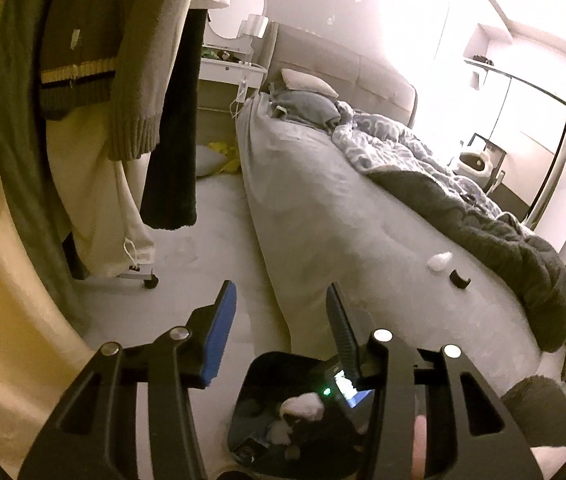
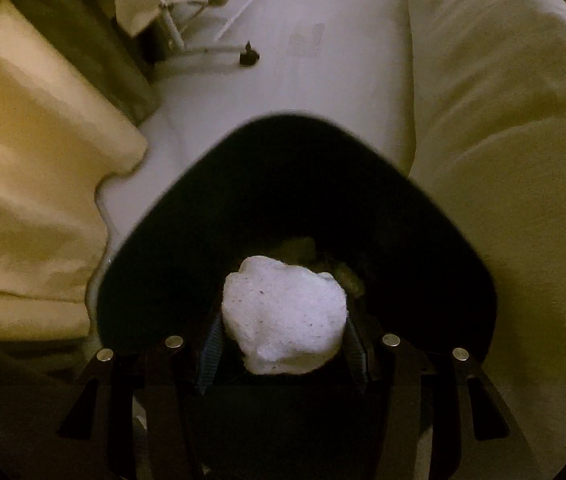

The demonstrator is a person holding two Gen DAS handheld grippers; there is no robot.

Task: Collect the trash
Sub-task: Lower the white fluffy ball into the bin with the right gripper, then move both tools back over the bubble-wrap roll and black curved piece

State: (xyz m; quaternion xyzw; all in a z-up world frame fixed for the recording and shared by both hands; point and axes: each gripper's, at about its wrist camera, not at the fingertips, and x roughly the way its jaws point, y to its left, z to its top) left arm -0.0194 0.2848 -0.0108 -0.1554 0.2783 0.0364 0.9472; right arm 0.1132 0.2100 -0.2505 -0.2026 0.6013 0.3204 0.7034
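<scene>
My right gripper [image 2: 283,322] points down into a black trash bin [image 2: 283,148] and is shut on a white crumpled tissue wad [image 2: 283,316], held between its two pads. In the left wrist view the bin [image 1: 255,376] stands on the floor beside the bed, with white wads [image 1: 303,404] inside and a dark device with a green light [image 1: 327,392] over it. My left gripper [image 1: 281,320] hangs above the bin, open, with nothing between its blue pads. Another white tissue wad [image 1: 439,260] lies on the bed sheet next to a small black clip-like object [image 1: 459,280].
The bed [image 1: 323,220] with a rumpled grey duvet [image 1: 463,200] fills the right side. Clothes hang from a wheeled rack [image 1: 123,80] on the left, its castor [image 1: 150,280] on the pale floor. A cream curtain [image 1: 3,280] borders the left edge. A white vanity [image 1: 231,68] stands behind.
</scene>
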